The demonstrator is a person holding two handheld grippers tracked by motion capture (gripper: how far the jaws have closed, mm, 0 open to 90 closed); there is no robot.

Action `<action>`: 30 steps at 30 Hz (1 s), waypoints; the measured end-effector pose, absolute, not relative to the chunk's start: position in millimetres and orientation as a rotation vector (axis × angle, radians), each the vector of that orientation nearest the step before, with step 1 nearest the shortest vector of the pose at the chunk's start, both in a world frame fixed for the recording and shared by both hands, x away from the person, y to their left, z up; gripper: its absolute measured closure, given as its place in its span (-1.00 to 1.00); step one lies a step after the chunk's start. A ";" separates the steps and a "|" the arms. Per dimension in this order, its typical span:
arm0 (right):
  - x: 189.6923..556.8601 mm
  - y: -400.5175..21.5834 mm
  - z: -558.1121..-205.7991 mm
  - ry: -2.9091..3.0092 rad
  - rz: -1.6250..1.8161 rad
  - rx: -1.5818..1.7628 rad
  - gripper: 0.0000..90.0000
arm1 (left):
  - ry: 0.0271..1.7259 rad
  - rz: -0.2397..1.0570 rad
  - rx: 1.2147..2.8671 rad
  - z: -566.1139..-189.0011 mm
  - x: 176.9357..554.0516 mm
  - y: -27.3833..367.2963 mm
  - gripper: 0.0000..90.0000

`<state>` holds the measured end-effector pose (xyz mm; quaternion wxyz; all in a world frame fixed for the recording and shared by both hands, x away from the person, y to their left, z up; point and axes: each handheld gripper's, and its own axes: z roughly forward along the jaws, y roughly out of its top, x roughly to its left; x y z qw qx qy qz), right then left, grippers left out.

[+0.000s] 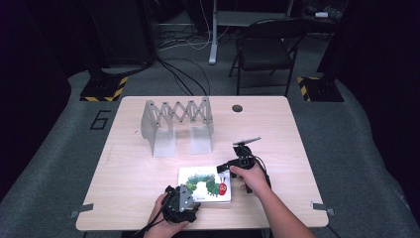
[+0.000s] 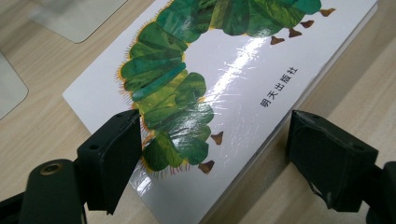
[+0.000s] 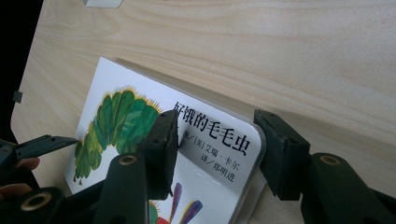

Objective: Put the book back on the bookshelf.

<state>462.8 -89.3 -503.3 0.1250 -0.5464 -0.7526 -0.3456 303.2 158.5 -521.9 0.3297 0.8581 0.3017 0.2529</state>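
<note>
A white picture book [image 1: 204, 184] with a green caterpillar on its cover lies flat near the table's front edge. My left gripper [image 1: 193, 201] is at the book's near left corner. In the left gripper view its jaws stand wide: one hangs over the cover [image 2: 233, 70], the other is past the book's edge, and neither pad presses, so this gripper [image 2: 215, 126] is open. My right gripper [image 1: 227, 167] is at the book's far right corner. Its jaws straddle the rounded corner of the book [image 3: 126, 116], one over the printed title and one beside the edge, and this gripper [image 3: 215, 119] looks open.
A grey scissor-fold rack [image 1: 176, 119] with clear upright plates stands at the back of the table [image 1: 277, 144]. Beside it is a round dark hole [image 1: 237, 108]. A folding chair [image 1: 265, 47] and cables are on the floor beyond. The book lies close to the table's front edge.
</note>
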 end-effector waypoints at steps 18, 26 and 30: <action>462.6 -89.9 -503.9 -2.193 -1.019 -1.588 0.12 | 0.939 0.461 2.177 -504.6 329.7 177.6 -0.60; 461.7 -90.0 -503.8 -2.190 -1.020 -1.584 0.10 | 1.009 0.425 2.149 -510.1 335.5 179.9 -0.80; 461.7 -90.4 -503.7 -2.194 -1.018 -1.580 0.10 | 1.018 0.400 2.151 -511.0 338.2 180.7 -0.84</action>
